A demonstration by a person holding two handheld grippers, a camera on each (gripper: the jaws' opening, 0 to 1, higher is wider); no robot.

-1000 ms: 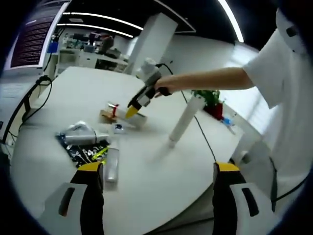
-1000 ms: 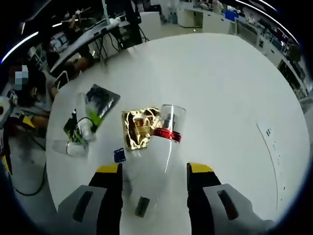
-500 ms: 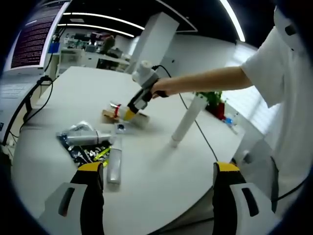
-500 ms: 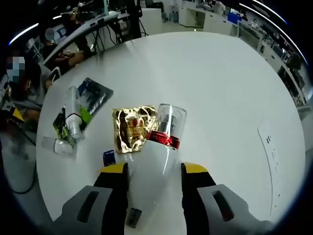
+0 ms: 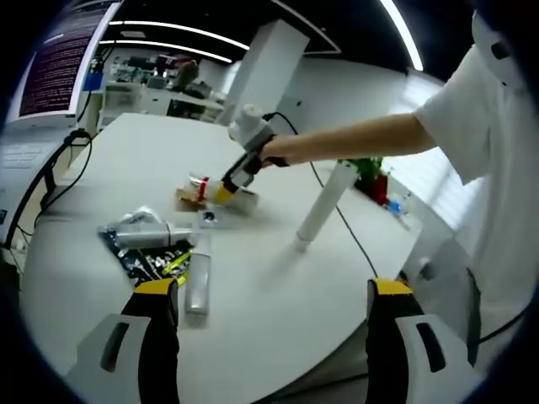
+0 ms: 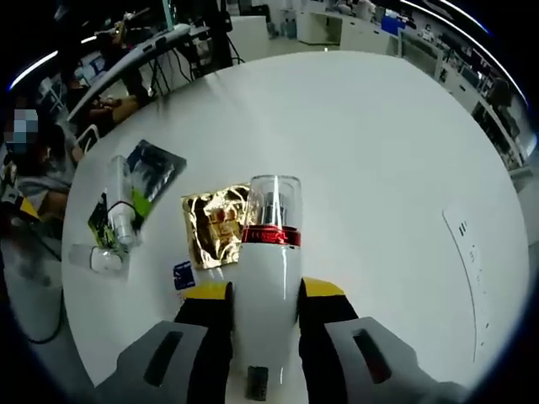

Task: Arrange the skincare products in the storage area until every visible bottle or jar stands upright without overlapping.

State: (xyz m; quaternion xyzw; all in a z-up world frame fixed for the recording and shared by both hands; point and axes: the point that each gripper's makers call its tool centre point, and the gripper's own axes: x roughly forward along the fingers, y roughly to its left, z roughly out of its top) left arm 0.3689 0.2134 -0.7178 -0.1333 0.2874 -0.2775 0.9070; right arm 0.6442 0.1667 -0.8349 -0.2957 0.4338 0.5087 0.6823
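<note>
A white bottle with a red band and a clear cap lies on the round white table, its cap resting against a gold sachet. My right gripper is shut on the bottle's body, a jaw against each side. In the left gripper view that same gripper comes in from the right in a person's hand, down at the bottle. A clear tube lies flat nearer the left gripper, which hangs open above the table's near edge, holding nothing. Another tube rests on dark sachets.
A tall white cylinder stands leaning at the right of the products, with a black cable behind it. A small blue packet lies by the right gripper's left jaw. A person's arm and white shirt occupy the right side. A paper label sits near the table's far-right rim.
My right gripper has moved in and its jaws have narrowed onto the white bottle, which has swung into line between them. The left gripper has stayed open and still.
</note>
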